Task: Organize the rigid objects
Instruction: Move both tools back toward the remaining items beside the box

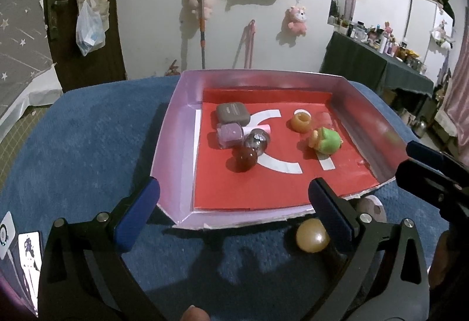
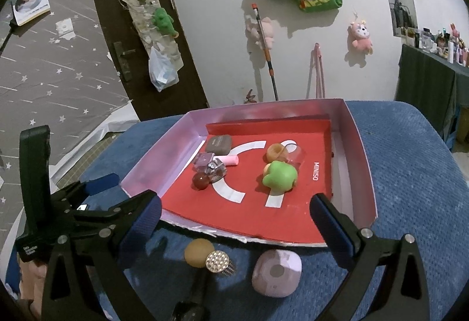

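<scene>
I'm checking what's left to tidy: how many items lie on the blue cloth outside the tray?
3: a tan ball, a rhinestone-topped comb touching it, and a lilac case to their right. Others may be hidden.

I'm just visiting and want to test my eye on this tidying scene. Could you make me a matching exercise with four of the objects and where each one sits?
Things:
1. Green toy figure
2. Dark red ball
3. Tan ball
4. Grey case

Places:
A. On the blue cloth, outside the box
B. Far left corner of the red floor
C. Right half of the box
D. Touching the clear bottle

Pairs: 1-C, 2-D, 3-A, 4-B
</scene>
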Demonstrator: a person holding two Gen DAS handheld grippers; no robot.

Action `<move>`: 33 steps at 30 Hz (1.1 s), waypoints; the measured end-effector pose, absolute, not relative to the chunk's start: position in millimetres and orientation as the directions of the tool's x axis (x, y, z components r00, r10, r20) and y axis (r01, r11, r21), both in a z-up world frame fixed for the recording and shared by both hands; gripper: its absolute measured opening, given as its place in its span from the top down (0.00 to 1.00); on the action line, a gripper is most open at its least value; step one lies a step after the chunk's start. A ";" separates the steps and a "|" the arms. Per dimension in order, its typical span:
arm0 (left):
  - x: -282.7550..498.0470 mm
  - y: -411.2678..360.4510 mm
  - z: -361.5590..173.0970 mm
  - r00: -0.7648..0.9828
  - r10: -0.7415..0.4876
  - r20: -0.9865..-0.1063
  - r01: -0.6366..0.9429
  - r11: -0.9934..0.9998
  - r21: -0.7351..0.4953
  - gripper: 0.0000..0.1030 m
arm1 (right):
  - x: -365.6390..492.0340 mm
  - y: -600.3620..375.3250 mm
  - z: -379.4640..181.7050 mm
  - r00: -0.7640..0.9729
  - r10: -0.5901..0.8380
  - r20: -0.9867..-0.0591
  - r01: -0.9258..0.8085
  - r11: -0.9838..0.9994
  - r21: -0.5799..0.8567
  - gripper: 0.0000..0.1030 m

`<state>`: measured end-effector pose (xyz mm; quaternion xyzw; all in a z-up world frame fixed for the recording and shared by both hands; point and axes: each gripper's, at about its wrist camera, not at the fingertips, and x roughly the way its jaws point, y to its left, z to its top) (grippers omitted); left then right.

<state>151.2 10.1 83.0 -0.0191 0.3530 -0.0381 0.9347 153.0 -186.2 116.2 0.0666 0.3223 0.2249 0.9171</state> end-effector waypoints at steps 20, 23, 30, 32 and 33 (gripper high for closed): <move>129.6 4.7 62.3 0.692 -0.122 -0.712 0.067 0.992 -0.105 0.00 | 134.3 -191.4 101.2 0.671 0.455 -0.586 -0.355 0.891 0.284 0.00; 127.5 4.5 57.3 0.679 -0.131 -0.722 0.067 0.991 -0.116 0.00 | 132.7 -191.8 96.5 0.664 0.453 -0.595 -0.352 0.891 0.285 0.00; 124.0 3.3 47.4 0.651 -0.154 -0.743 0.068 0.987 -0.146 0.00 | 129.1 -190.3 86.8 0.649 0.444 -0.618 -0.347 0.896 0.279 0.00; 122.9 2.1 45.0 0.647 -0.156 -0.746 0.068 0.987 -0.148 0.00 | 128.2 -190.3 83.7 0.643 0.442 -0.626 -0.345 0.896 0.279 0.00; 122.1 1.3 43.4 0.644 -0.157 -0.749 0.069 0.987 -0.148 0.00 | 127.7 -190.4 82.0 0.640 0.441 -0.630 -0.343 0.897 0.279 0.00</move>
